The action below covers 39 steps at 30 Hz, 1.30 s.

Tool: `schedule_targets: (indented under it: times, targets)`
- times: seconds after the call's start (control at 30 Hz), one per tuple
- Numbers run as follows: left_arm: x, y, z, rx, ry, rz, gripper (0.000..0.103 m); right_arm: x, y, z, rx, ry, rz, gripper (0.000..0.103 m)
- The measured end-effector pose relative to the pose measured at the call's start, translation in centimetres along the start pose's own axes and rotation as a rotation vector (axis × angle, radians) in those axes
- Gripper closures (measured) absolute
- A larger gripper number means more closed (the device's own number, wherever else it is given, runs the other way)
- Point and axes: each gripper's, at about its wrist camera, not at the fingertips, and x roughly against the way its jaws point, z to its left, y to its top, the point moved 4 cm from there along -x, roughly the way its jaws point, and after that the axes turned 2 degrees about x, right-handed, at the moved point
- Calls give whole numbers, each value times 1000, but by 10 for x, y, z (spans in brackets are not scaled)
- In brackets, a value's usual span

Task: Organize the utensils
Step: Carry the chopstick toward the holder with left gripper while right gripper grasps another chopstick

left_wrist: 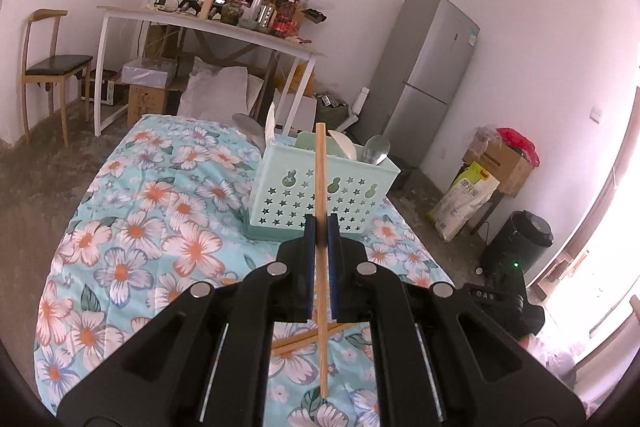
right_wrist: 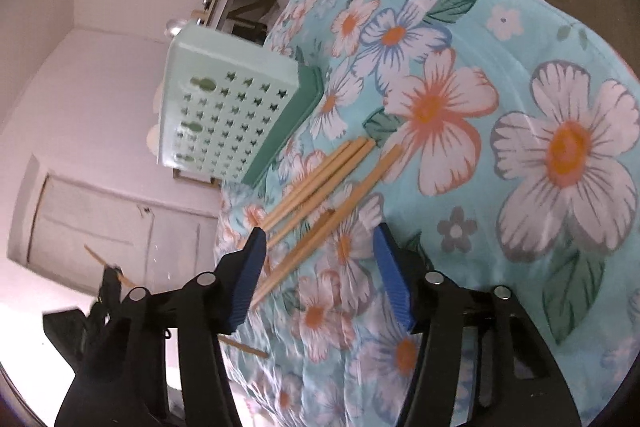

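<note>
Two handheld grippers work over a table draped in a floral cloth point(left_wrist: 132, 227). Left gripper point(left_wrist: 320, 227) — blue pads pressed together, pinching one wooden chopstick point(left_wrist: 320, 171) upright, in front of a pale green perforated utensil holder point(left_wrist: 288, 195) that already holds spoons point(left_wrist: 378, 149). Right gripper point(right_wrist: 320, 247) — jaws spread apart above the cloth, straddling the lower ends of loose chopsticks point(right_wrist: 320, 183) that lie flat just beside the holder, pads not touching them.
</note>
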Motion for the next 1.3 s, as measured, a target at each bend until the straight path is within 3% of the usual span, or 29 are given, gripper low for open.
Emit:
schedule_targets:
  times: [0.13,0.4,0.6,1.0,1.3]
  targets:
    - [1,-1,0,-1,-6,1,98,-3,6,-8,-67,8,-29,65]
    - [2,-2,-1,2,-6,1,98,-14,16,-9,-120,-26,-68,72]
    - [3,-3,-1,2,-6,0,98,-21,19,-16,-168,-52,-99,88]
    - [6,-4,-1,5,-5,-3,98,-22,23,-20,-182,-57,-115,93]
    - [17,-4,1,3,-1,-16,98,8,26,-9,-126,-10,-148,93]
